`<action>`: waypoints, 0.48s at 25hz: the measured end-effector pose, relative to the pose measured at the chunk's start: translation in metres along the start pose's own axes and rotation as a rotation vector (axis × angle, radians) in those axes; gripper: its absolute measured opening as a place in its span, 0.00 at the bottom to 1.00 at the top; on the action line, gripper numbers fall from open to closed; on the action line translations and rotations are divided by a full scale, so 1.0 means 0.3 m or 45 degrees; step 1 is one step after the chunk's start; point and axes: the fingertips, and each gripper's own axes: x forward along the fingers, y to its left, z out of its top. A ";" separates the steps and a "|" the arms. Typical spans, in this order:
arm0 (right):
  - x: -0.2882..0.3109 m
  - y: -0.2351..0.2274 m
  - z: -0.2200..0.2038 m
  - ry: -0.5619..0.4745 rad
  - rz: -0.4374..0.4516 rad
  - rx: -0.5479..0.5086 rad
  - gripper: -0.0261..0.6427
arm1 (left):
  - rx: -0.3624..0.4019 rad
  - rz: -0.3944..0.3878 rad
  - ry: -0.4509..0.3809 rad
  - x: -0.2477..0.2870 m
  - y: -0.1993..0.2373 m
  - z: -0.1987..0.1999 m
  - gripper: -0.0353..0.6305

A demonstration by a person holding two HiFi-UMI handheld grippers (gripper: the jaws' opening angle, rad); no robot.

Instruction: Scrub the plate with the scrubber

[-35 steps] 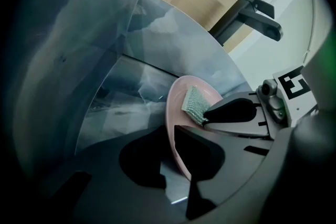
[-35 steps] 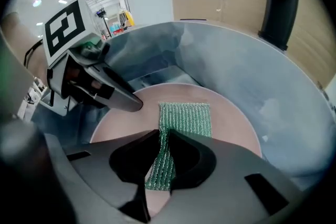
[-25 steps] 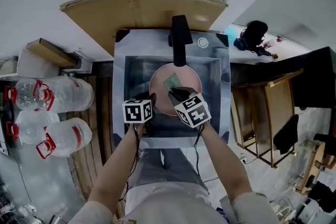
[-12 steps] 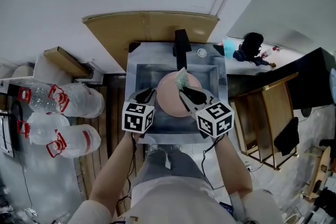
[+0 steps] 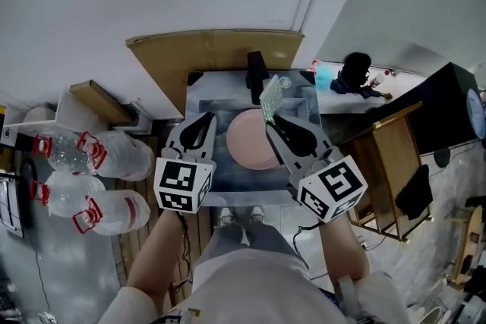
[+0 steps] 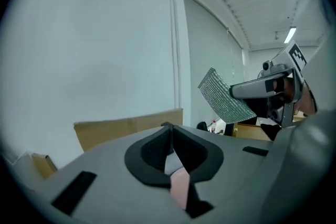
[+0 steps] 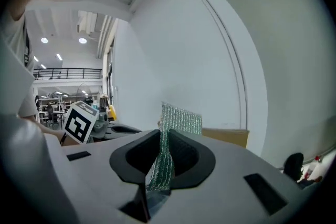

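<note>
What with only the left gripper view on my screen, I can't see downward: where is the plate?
Observer: The plate lies in the sink, in front of the faucet.
Operator: Is the scrubber properly gripped?
Observer: The right gripper is shut on the scrubber, clamping its lower part; the rest stands up past the jaws.
Operator: Anything beside the sink?
Observer: Large water bottles with red handles sit on the person's left.
</note>
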 end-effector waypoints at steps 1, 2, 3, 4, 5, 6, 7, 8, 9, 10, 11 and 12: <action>-0.017 0.016 0.036 -0.034 -0.001 -0.014 0.16 | 0.026 0.003 -0.031 -0.022 -0.002 0.039 0.10; -0.035 0.033 0.069 -0.067 -0.004 -0.026 0.16 | 0.053 0.006 -0.063 -0.045 -0.005 0.077 0.10; -0.053 0.050 0.100 -0.099 -0.007 -0.038 0.16 | 0.082 0.010 -0.093 -0.069 -0.008 0.113 0.09; -0.072 0.067 0.130 -0.129 -0.011 -0.052 0.16 | 0.113 0.015 -0.121 -0.095 -0.011 0.146 0.09; -0.091 0.083 0.158 -0.157 -0.018 -0.068 0.16 | 0.145 0.020 -0.148 -0.121 -0.015 0.177 0.09; -0.110 0.097 0.184 -0.182 -0.027 -0.087 0.16 | 0.174 0.021 -0.174 -0.146 -0.020 0.205 0.09; -0.129 0.109 0.209 -0.202 -0.041 -0.110 0.16 | 0.199 0.017 -0.201 -0.168 -0.028 0.232 0.09; -0.148 0.119 0.231 -0.219 -0.056 -0.135 0.16 | 0.216 0.010 -0.226 -0.188 -0.036 0.255 0.09; -0.164 0.128 0.251 -0.232 -0.069 -0.159 0.16 | 0.225 0.005 -0.245 -0.206 -0.042 0.275 0.09; -0.177 0.139 0.268 -0.243 -0.076 -0.179 0.16 | 0.223 0.002 -0.255 -0.224 -0.045 0.291 0.09; -0.187 0.152 0.281 -0.250 -0.076 -0.197 0.16 | 0.207 0.006 -0.255 -0.242 -0.048 0.305 0.09; -0.195 0.167 0.293 -0.254 -0.071 -0.213 0.16 | 0.185 0.014 -0.249 -0.261 -0.050 0.316 0.09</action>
